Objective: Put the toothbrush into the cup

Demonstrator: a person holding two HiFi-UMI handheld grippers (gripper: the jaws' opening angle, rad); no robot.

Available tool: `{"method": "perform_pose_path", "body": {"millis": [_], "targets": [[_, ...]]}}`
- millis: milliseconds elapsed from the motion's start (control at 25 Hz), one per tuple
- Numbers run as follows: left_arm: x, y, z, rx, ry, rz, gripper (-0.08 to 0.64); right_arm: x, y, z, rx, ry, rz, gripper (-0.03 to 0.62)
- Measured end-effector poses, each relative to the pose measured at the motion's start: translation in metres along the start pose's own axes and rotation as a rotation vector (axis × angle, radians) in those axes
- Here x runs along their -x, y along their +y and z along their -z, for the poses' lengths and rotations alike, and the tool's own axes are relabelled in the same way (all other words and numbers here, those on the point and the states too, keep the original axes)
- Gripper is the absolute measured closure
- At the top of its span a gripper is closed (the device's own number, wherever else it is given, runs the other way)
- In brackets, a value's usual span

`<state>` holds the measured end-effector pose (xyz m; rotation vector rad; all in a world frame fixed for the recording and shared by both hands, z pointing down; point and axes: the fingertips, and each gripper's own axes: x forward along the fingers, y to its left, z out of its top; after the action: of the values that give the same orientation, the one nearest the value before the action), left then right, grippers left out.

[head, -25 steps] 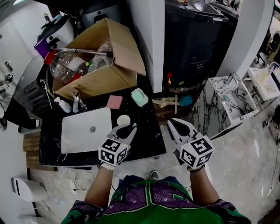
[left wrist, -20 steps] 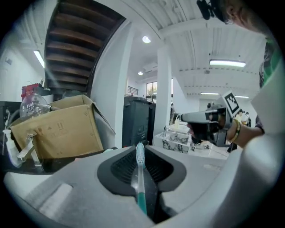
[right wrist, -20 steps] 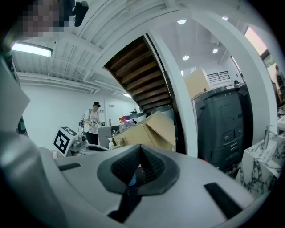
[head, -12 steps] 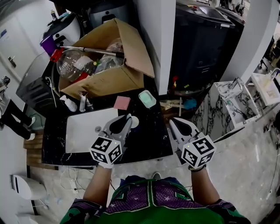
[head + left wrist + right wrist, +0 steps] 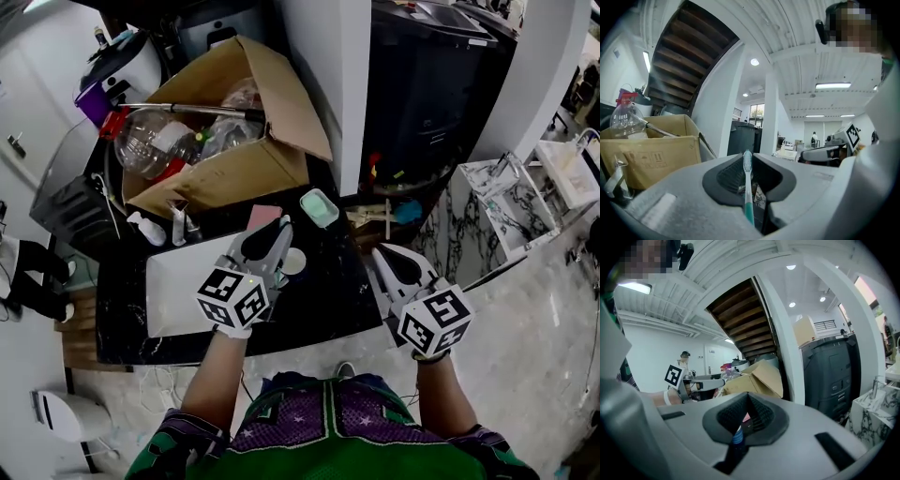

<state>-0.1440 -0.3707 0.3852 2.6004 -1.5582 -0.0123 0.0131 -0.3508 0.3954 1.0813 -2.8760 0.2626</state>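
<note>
head view: the left claw [image 5: 278, 229] is out over the black counter [image 5: 328, 302], its tip above the right end of the white sink [image 5: 178, 281]. the white cup [image 5: 296, 263] stands on the counter just right of the sink, partly covered by that claw's body. a pink pad [image 5: 261, 217] and a green soap dish [image 5: 320, 207] lie beyond it. behind them is an open cardboard box [image 5: 272, 103] with a clear plastic bottle [image 5: 150, 141] in it. the right claw [image 5: 382, 255] hangs off the counter's right edge, well apart from the cup.

left gripper view: the claw is clenched on the toothbrush [image 5: 748, 201]. it stands upright in the slit, teal handle down between the pads and the bristle head clear above them. so the toothbrush is in the left claw, not in the cup. the box and bottle show at the left, the other claw at the right.

right gripper view: the claw's jaws are drawn together. low in the slit a small blue bit [image 5: 737, 437] shows, too small to tell whether it is gripped or lies beyond. the left claw and the box show past it at the left.
</note>
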Motion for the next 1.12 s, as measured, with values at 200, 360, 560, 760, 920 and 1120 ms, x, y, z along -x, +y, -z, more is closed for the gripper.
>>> {"method": "perform_pose_path", "body": {"millis": [200, 360, 560, 760, 920, 1120], "targets": [[-0.025, 0.002, -0.001, -0.007, -0.011, 0.044, 0.492, -0.004, -0.001, 0.006, -0.013, 0.014, 0.020, 0.591], [-0.044, 0.005, 0.005, -0.005, -0.013, 0.073, 0.492, -0.003, -0.004, 0.014, -0.023, 0.030, 0.039, 0.591], [-0.061, 0.014, 0.023, -0.005, -0.002, 0.082, 0.492, 0.004, -0.013, 0.023, -0.038, 0.043, 0.072, 0.591], [-0.066, 0.021, 0.045, 0.012, 0.028, 0.073, 0.492, 0.012, -0.017, 0.028, -0.047, 0.052, 0.093, 0.591], [-0.065, 0.026, 0.067, 0.037, 0.051, 0.059, 0.492, 0.017, -0.018, 0.036, -0.049, 0.064, 0.102, 0.591], [-0.061, 0.029, 0.085, 0.051, 0.089, 0.046, 0.492, 0.021, -0.014, 0.038, -0.046, 0.068, 0.103, 0.591]]}}
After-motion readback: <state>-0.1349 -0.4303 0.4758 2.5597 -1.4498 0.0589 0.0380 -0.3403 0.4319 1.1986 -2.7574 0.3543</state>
